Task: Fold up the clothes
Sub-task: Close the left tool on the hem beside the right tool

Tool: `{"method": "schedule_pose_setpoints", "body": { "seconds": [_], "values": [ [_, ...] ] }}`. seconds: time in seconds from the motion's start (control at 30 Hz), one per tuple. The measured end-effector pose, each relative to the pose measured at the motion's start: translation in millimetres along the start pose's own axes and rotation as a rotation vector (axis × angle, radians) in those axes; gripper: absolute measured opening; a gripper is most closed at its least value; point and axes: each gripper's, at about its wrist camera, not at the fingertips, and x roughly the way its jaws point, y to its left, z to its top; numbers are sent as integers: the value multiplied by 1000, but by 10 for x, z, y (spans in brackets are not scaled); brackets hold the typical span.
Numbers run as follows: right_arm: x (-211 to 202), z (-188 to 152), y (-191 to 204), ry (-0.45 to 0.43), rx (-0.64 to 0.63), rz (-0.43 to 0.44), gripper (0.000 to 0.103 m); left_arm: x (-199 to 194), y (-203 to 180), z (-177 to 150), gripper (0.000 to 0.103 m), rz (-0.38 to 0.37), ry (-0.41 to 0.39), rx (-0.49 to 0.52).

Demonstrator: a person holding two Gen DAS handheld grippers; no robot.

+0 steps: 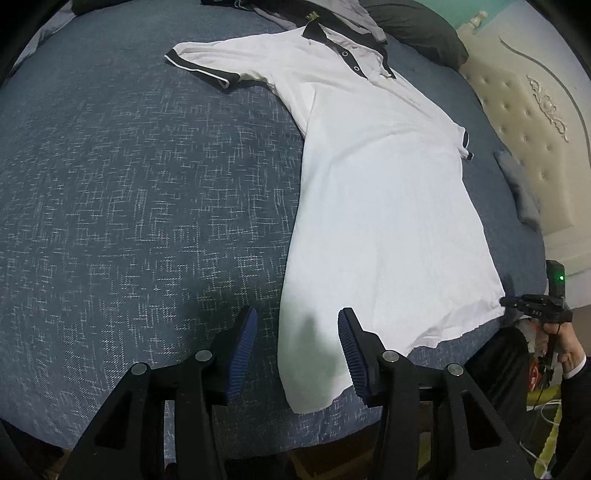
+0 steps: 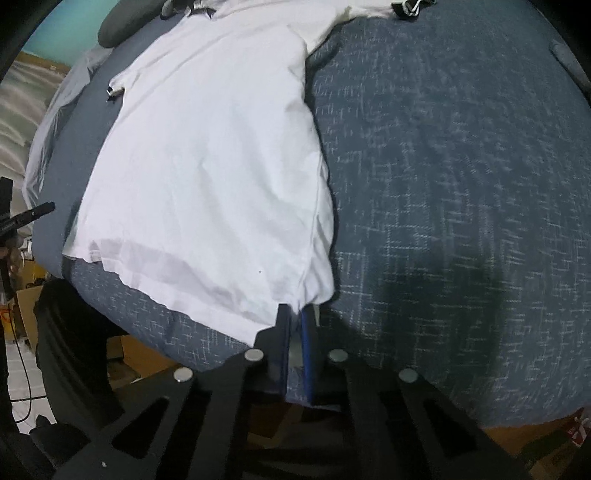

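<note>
A white polo shirt [image 1: 376, 192] with a black collar [image 1: 317, 31] lies face up and spread flat on the blue bedspread [image 1: 129, 184], hem toward me. My left gripper [image 1: 297, 332] is open, its blue pads [image 1: 243, 347] standing either side of the near hem corner, which rests on the bed between them. In the right wrist view my right gripper [image 2: 294, 325] is shut on the shirt's [image 2: 207, 166] hem corner, the cloth pinched between the narrow blue pads [image 2: 306, 343]. A hand [image 1: 569, 350] holds the right gripper [image 1: 517, 302] by the far hem corner.
Dark and grey clothes [image 1: 332, 11] and a dark pillow [image 1: 413, 29] lie beyond the collar. A cream tufted headboard [image 1: 528, 122] stands to the right. The bed edge runs just under both grippers, with cardboard boxes [image 2: 26, 306] and cables on the floor.
</note>
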Motion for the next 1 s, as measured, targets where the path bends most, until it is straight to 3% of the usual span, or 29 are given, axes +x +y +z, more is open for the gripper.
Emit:
{"method": "schedule_pose_setpoints", "body": {
  "seconds": [0.33, 0.63, 1.0],
  "values": [
    [-469, -119, -341, -84, 61, 50, 3, 74, -91, -72, 53, -8, 35, 38],
    [-551, -123, -439, -134, 107, 43, 3, 238, -131, -165, 54, -12, 85, 55],
    [-532, -123, -422, -131, 104, 42, 3, 490, -172, -329, 54, -33, 167, 82]
  ]
}}
